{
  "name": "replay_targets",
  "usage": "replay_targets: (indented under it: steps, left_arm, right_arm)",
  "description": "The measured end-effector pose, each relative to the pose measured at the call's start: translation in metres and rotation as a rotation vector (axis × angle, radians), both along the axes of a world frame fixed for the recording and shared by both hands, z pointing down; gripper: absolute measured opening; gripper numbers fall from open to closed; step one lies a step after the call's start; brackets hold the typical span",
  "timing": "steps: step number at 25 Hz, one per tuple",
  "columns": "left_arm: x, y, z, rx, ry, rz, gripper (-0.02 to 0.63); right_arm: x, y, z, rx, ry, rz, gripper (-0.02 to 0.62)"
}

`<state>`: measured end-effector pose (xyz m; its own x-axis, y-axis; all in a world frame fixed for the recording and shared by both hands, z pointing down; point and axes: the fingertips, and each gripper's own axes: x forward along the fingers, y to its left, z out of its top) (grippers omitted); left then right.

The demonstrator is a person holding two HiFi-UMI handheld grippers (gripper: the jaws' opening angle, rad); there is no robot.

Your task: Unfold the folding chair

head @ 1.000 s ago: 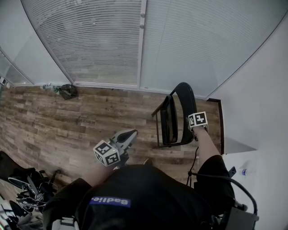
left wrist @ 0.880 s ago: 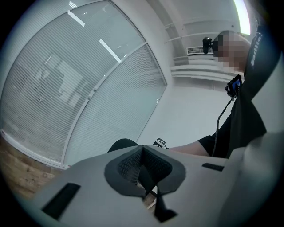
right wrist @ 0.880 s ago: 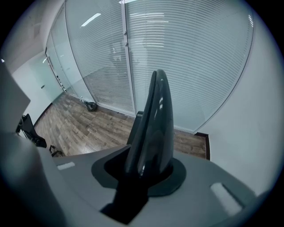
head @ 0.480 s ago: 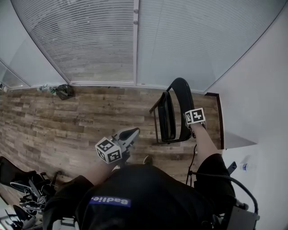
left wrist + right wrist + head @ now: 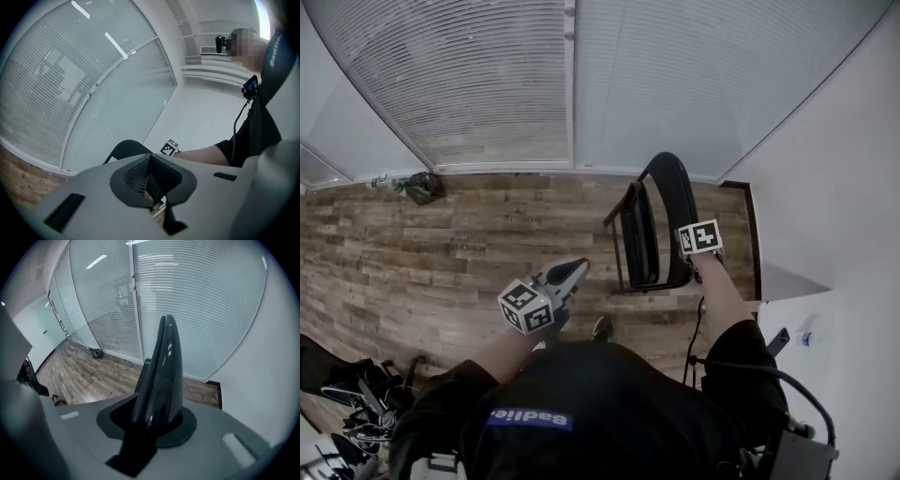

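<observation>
Standing folded on the floor (image 5: pixel 441 244) by the wall (image 5: pixel 825 178), the chair (image 5: pixel 649 230) has its backrest (image 5: pixel 164 366) top pinched in the right gripper (image 5: pixel 157 420). The left gripper (image 5: pixel 572 272), pressed together and empty, hovers nearby. Pulling one-handed could drag or tip the frame rather than open it.

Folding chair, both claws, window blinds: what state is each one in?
Folding chair: folded, standing upright on the floor.
Right claw: shut on the chair's backrest.
Left claw: shut, empty.
Window blinds: lowered.
</observation>
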<state>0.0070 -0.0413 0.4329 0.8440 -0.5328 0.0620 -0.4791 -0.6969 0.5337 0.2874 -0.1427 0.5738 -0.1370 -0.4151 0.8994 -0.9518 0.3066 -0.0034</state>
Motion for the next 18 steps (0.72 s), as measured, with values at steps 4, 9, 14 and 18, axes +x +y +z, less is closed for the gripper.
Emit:
replay_targets:
  steps: [4, 9, 14, 18]
  left_arm:
    - [0.005, -0.005, 0.006, -0.005, -0.004, 0.002, 0.006]
    - [0.013, -0.006, 0.015, -0.012, -0.008, 0.015, 0.006]
    - [0.025, -0.01, 0.027, -0.029, -0.011, 0.042, 0.006]
    - [0.042, -0.026, 0.044, -0.047, -0.023, 0.057, 0.006]
  right_arm:
    - [-0.002, 0.001, -0.001, 0.004, 0.001, 0.001, 0.097]
    - [-0.004, 0.003, -0.001, 0.007, 0.002, 0.001, 0.097]
    - [-0.005, 0.005, -0.001, 0.007, 0.001, 0.002, 0.097]
    - [0.005, -0.004, 0.007, 0.002, -0.003, 0.002, 0.097]
